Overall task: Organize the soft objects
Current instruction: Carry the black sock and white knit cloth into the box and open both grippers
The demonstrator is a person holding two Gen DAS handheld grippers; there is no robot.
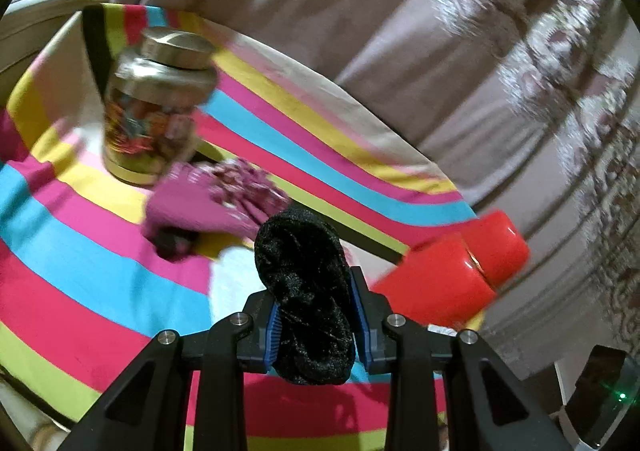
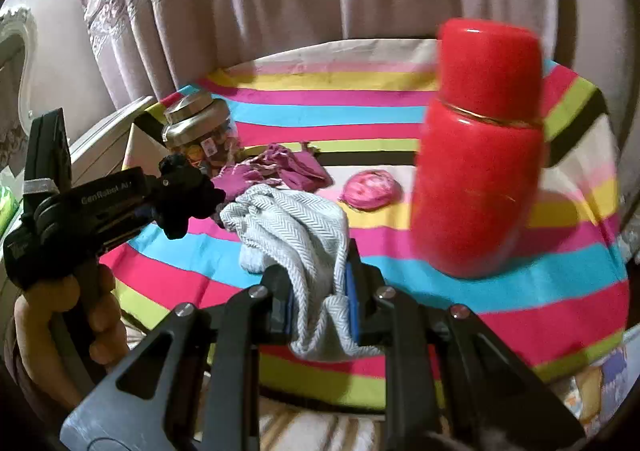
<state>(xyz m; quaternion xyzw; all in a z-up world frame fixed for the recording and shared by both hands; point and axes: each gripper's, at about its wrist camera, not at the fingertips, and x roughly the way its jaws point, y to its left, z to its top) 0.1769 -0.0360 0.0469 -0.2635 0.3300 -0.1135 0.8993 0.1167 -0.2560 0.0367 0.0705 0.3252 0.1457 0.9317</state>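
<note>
The left gripper (image 1: 314, 315) has its blue pads clamped on a black fuzzy sock (image 1: 304, 291), which bulges above and below the jaws at the lower centre of the left wrist view; the same gripper shows at the left of the right wrist view, held in a hand (image 2: 64, 315), with the black bundle at its tip. The right gripper (image 2: 320, 307) is pinched tight on a grey-white herringbone sock (image 2: 296, 235), whose bunched upper part spills toward the middle of that frame while a flap hangs below the pads. Both soft pieces appear lifted clear of the striped cloth (image 2: 520, 291), so the step in hand is probably carrying them to a common spot. To do it well, keep both grips firm, since soft knit slips out under its own drape, and carry them high enough that the hanging ends do not drag. Steer wide of the red flask (image 2: 480, 155) standing upright at the right of the right wrist view; it looks tall and easy to tip. The glass jar (image 2: 200, 131) at upper left also needs room. A purple garment (image 2: 280, 169) lies just in front of the jar, and a pink rolled item (image 2: 370, 189), too blurred to identify, sits near the frame's centre.
</note>
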